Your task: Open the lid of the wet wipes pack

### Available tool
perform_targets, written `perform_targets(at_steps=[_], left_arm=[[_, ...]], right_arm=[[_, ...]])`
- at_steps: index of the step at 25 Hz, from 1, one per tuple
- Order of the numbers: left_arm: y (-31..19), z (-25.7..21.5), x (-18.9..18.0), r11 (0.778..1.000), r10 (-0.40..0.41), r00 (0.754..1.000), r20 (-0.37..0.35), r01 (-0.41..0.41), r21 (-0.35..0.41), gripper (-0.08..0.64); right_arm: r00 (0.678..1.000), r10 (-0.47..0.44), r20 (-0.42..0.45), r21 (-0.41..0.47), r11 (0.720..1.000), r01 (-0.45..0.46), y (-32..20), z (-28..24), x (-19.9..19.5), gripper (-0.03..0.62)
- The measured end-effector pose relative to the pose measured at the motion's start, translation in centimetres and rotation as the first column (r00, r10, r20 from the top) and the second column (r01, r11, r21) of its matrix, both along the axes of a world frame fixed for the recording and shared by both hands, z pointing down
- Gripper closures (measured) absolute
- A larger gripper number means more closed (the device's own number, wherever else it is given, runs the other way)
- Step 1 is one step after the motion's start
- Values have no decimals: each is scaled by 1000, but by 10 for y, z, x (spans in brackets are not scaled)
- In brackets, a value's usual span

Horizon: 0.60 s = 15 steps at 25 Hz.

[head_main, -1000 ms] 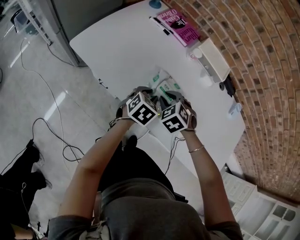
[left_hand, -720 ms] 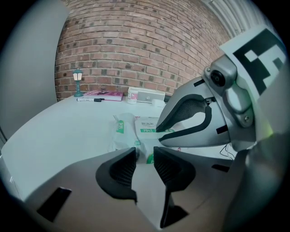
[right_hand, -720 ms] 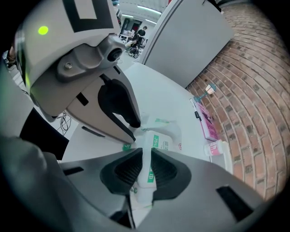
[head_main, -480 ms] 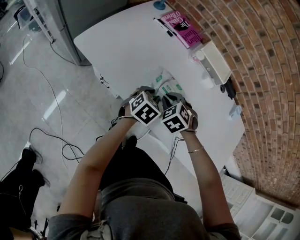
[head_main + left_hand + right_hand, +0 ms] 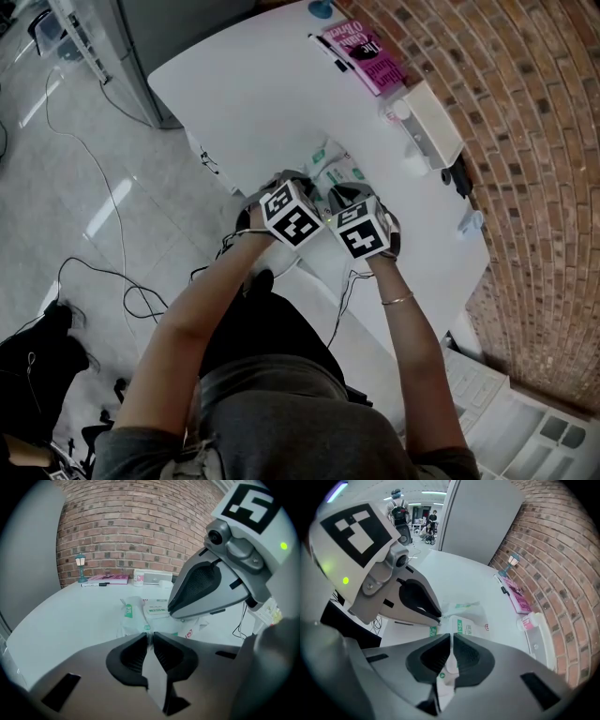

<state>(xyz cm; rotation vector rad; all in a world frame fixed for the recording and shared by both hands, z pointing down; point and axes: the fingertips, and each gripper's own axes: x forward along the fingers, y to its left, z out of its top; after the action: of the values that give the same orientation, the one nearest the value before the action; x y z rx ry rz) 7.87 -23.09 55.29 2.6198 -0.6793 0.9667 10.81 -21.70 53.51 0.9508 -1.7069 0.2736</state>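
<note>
- One pale floor (image 5: 84,187), left of the table in the head view, with loose dark cables across it.
- One brick wall (image 5: 544,141), running along the table's far side.
- One white table (image 5: 244,103) with a rounded corner, bearing all the small things below.
- One person seen from above: two bare forearms reaching forward side by side, a gripper in each hand.
- Two grippers, each topped by one marker cube, two cubes in all (image 5: 292,214) (image 5: 364,228), close together over the table's near edge.
- Left gripper (image 5: 150,638): jaws drawn narrow, nearly together, nipping the crinkled near edge of the pack at their tips.
- Right gripper (image 5: 451,641): tilted steeply down, jaws closing and almost together, with a thin white flap of the pack, marked by a green dot, pinched between the pads.
- One long white box (image 5: 433,122), lying beside the wall.
- One pink book (image 5: 367,54), flat near the far corner.
- One wet wipes pack (image 5: 336,171), white with green print, lying on the table just ahead of both grippers and caught at its near end by both.
- One dark pen (image 5: 325,52), just beside the book.
- One small pink-labelled bottle (image 5: 527,622), at the end of the white box.
- One small blue lantern figure (image 5: 81,566), upright at the wall, beyond the book.
</note>
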Motion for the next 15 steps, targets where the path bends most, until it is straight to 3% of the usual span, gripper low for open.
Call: perform_targets(at_steps=[7, 15], left_arm=[[0, 3, -2, 1000, 3, 1000, 8, -3, 7, 506], [0, 4, -1, 1000, -4, 1000, -4, 4, 1, 506]], right_arm=[[998, 46, 45, 0, 999, -46, -2, -7, -1, 571], [992, 101, 75, 58, 993, -106, -22, -36, 32, 581]])
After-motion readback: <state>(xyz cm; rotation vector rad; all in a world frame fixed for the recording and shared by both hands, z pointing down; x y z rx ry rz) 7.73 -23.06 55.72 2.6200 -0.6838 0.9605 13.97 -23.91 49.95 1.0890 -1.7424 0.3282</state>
